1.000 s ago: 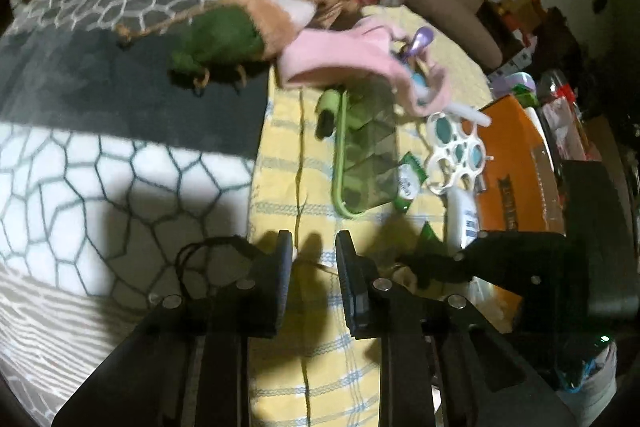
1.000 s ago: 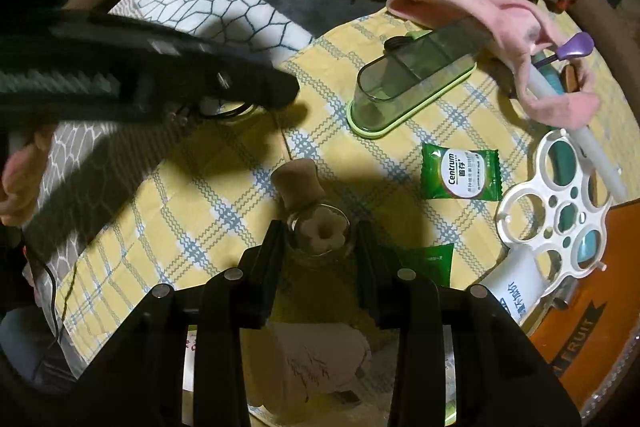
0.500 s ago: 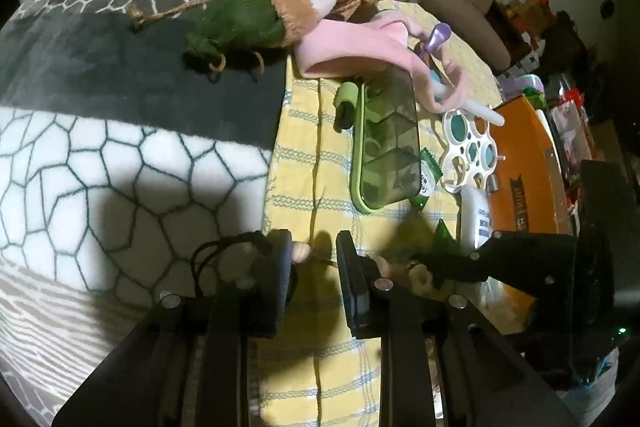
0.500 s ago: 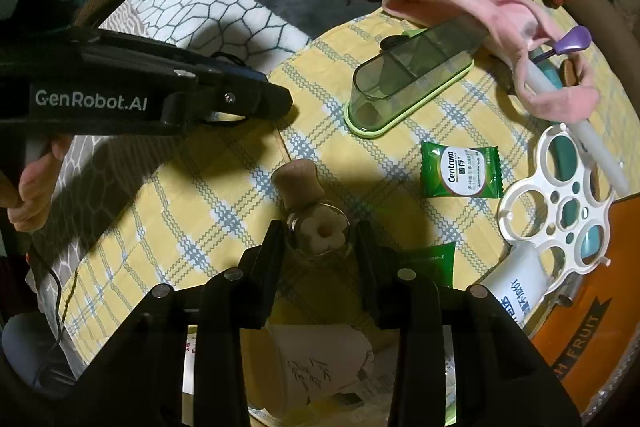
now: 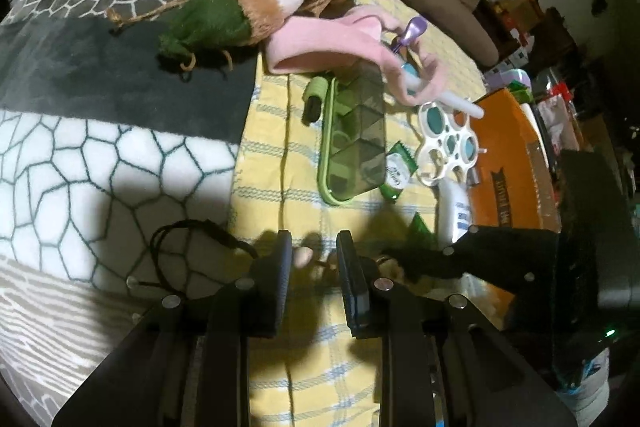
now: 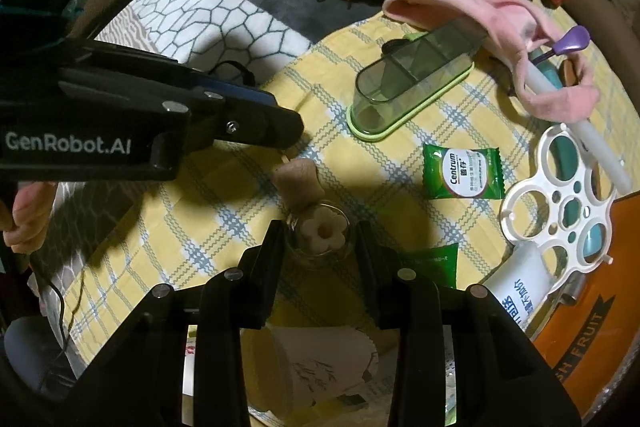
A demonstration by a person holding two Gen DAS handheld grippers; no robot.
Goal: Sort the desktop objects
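Between my right fingers [image 6: 320, 239] sits the small glass bottle [image 6: 322, 237], gripped on the yellow-checked desk [image 6: 400, 163]; my left fingers [image 5: 310, 259] narrow, seemingly around its cork [image 6: 298, 177]. Next: pull it free.

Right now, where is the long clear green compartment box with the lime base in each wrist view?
Left wrist: the long clear green compartment box stands upright in the picture, centre, on the yellow checked cloth.
Right wrist: the box lies slanted, upper centre right.
Shared landmark: the green Centrum sachet, beside the box's rounded near end in both views.
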